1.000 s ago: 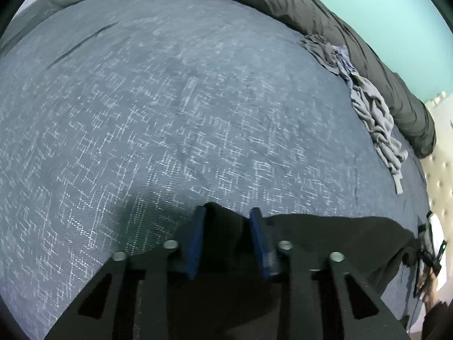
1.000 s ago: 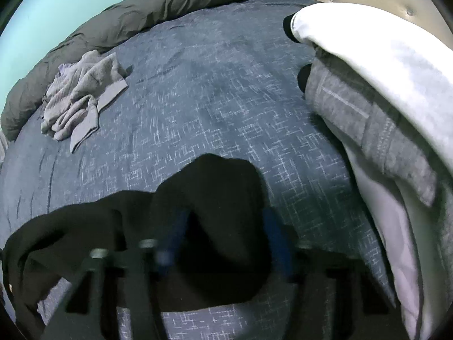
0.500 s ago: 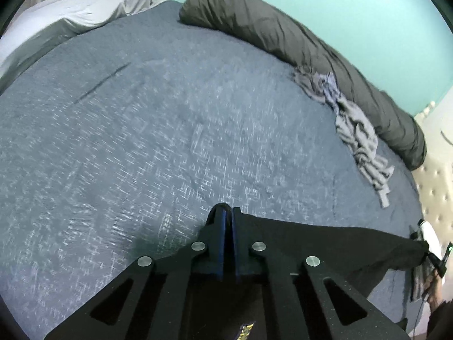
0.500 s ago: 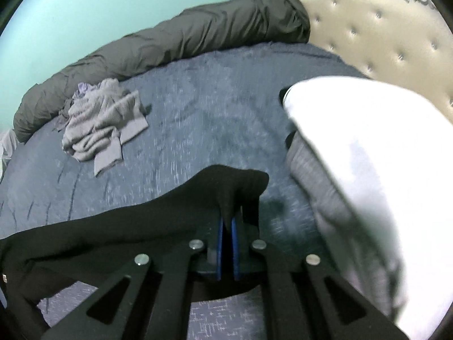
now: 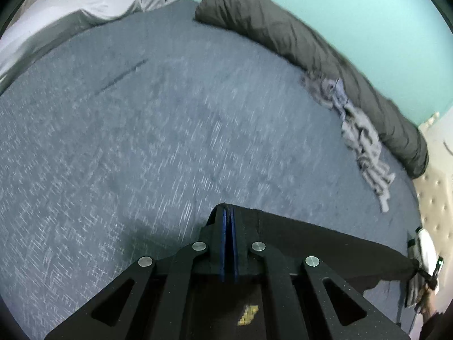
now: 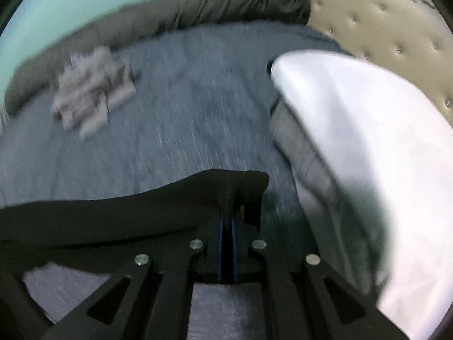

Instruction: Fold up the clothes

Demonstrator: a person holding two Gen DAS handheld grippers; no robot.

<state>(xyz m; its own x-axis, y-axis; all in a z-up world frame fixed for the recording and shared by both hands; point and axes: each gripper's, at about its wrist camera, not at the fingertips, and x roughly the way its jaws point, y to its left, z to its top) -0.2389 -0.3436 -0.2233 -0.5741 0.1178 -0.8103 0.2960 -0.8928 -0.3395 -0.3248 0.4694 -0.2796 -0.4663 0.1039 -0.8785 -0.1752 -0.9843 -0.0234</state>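
The left claw (image 5: 229,212) is pinched narrow on 1 corner of a black garment (image 5: 325,243), its 2 blue pads pressed together with the dark cloth caught between them. From that claw the garment's top edge runs off to the right as a taut line, raised above the bed cover (image 5: 141,141), and ends at the far right of the left wrist view, where part of the other tool shows. A small yellow mark (image 5: 247,314) sits on the black cloth just below the left claw.

The right claw (image 6: 228,215) is likewise clamped tight on the garment's other corner, a bunch of black fabric standing up just ahead of its tips. From there the black garment (image 6: 113,212) stretches away to the left of this claw.

Well ahead of both claws, a crumpled grey garment (image 5: 359,138) lies on the blue-grey speckled bed cover, touching or just beside a long dark rolled blanket (image 5: 297,42) along the far edge, against a teal wall (image 5: 368,14). To the right of the right claw lies a white pillow (image 6: 368,155) over a grey checked one (image 6: 305,153), with a tufted cream headboard (image 6: 382,22) behind them. Far ahead and left of the left claw lies a pale grey sheet (image 5: 70,8). Both views are blurred.
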